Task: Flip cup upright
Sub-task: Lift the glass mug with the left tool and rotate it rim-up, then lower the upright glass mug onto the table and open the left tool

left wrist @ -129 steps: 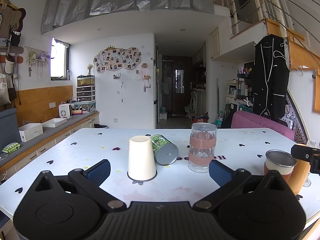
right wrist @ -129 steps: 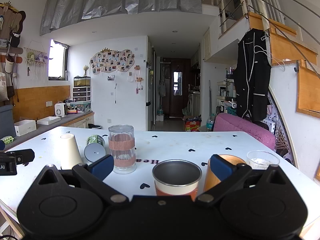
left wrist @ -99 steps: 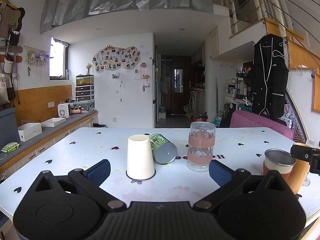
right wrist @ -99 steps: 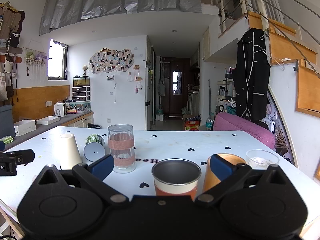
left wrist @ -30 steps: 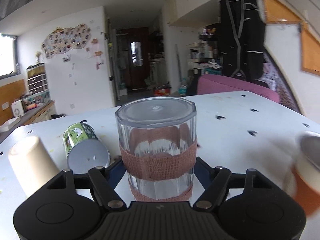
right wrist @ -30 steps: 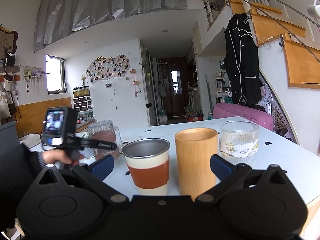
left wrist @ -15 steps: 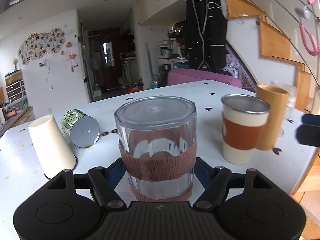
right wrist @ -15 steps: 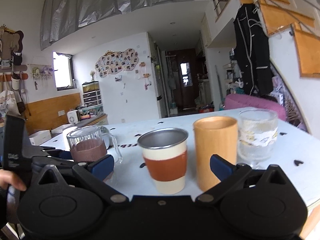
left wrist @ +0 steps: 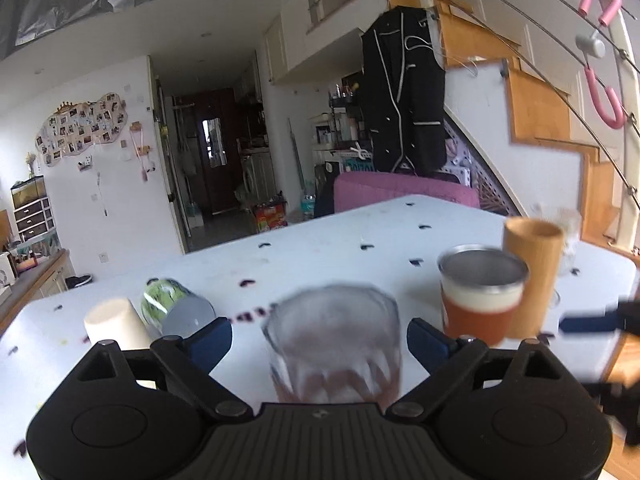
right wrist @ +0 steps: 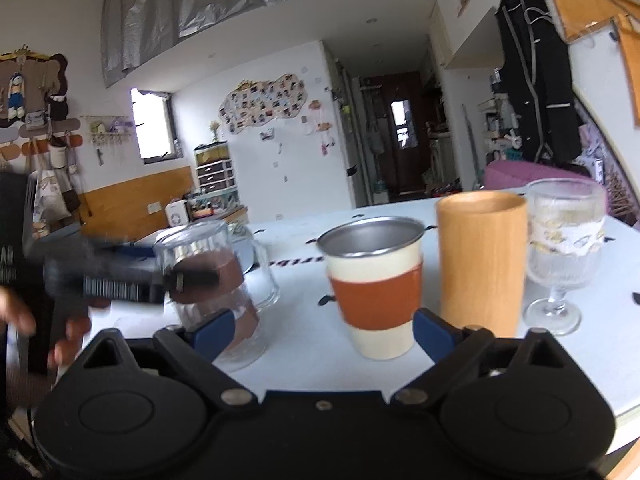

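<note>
A clear glass cup with a brown band (left wrist: 334,350) stands upside down on the white table (left wrist: 340,248), blurred, between the spread fingers of my left gripper (left wrist: 319,338), which is open and does not touch it. The same glass (right wrist: 214,280) shows at the left of the right wrist view with the left gripper (right wrist: 120,276) beside it. My right gripper (right wrist: 324,330) is open and empty, low in front of the metal cup.
A cream paper cup (left wrist: 114,326) stands upside down at left beside a green can (left wrist: 176,310) on its side. A metal cup with an orange sleeve (right wrist: 374,288), a wooden cup (right wrist: 480,264) and a stemmed glass (right wrist: 560,252) stand upright at right.
My left gripper has opened and let go of the banded glass, which now stands lower in view on the table. The right gripper has moved closer to the cups.
</note>
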The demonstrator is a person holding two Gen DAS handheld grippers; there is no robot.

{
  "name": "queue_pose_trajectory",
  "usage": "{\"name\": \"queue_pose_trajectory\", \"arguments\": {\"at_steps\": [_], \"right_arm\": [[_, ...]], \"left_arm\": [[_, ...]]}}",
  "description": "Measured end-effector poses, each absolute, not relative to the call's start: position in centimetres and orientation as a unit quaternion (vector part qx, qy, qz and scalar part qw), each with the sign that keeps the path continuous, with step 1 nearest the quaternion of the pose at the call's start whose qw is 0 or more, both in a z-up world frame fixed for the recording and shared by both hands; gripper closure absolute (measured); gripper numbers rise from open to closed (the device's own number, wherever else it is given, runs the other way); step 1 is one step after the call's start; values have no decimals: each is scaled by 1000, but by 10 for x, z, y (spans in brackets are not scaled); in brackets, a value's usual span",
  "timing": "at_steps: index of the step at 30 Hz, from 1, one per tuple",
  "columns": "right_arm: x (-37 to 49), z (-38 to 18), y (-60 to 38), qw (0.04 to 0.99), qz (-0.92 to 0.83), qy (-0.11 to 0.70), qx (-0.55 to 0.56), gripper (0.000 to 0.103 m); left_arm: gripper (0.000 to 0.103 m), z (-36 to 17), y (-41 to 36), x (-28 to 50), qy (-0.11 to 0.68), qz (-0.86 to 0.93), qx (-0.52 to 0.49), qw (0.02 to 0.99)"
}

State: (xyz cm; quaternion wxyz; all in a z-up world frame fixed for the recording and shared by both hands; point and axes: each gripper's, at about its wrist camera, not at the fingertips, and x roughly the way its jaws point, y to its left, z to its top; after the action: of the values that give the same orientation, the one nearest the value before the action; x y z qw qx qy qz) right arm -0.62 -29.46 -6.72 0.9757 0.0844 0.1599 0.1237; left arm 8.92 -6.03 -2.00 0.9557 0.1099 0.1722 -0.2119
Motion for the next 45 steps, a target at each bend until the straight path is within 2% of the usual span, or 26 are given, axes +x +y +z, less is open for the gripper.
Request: {"name": "queue_pose_trajectory", "arguments": {"at_steps": [4,7,10,12,13,15,16,19,23,27,31,33,35,37,43,45], "right_arm": [[-4,-71,-281,968,162,174,79,14],[1,-74,-270,957,203,191,79,24],[9,-78,-256,940,255,212,86,45],[17,-81,-245,926,285,230,90,64],[20,-83,-240,922,294,236,90,68],[30,-87,-230,910,314,251,99,83],[34,-88,-226,904,322,259,106,85],[48,-92,-210,887,347,276,127,93],[65,-97,-188,880,352,287,139,94],[70,-99,-187,874,344,301,165,101],[67,-97,-188,883,321,301,162,101],[69,-96,-189,889,303,302,160,100],[73,-99,-194,887,297,311,169,100],[75,-100,-194,890,286,315,166,100],[79,-93,-207,892,269,308,193,85],[83,-88,-214,886,267,308,220,67]], "left_arm": [[9,-8,-68,108,201,-217,113,949],[9,-5,-72,122,233,-221,106,941],[10,-5,-71,132,259,-226,94,935],[13,-7,-69,136,272,-229,81,931],[17,-7,-68,138,281,-234,71,928],[25,-7,-65,139,292,-245,51,923],[30,-7,-64,138,294,-250,44,921],[30,-8,-59,131,293,-248,40,923],[30,-7,-40,116,283,-250,22,926],[30,-5,-16,99,271,-249,2,930],[30,-16,5,84,294,-243,-13,924],[32,-26,14,79,310,-238,-18,920],[42,-37,22,78,325,-226,-25,918],[41,-45,33,76,328,-221,-43,917],[41,-51,50,73,319,-216,-70,920],[41,-54,51,70,316,-218,-71,921]]}}
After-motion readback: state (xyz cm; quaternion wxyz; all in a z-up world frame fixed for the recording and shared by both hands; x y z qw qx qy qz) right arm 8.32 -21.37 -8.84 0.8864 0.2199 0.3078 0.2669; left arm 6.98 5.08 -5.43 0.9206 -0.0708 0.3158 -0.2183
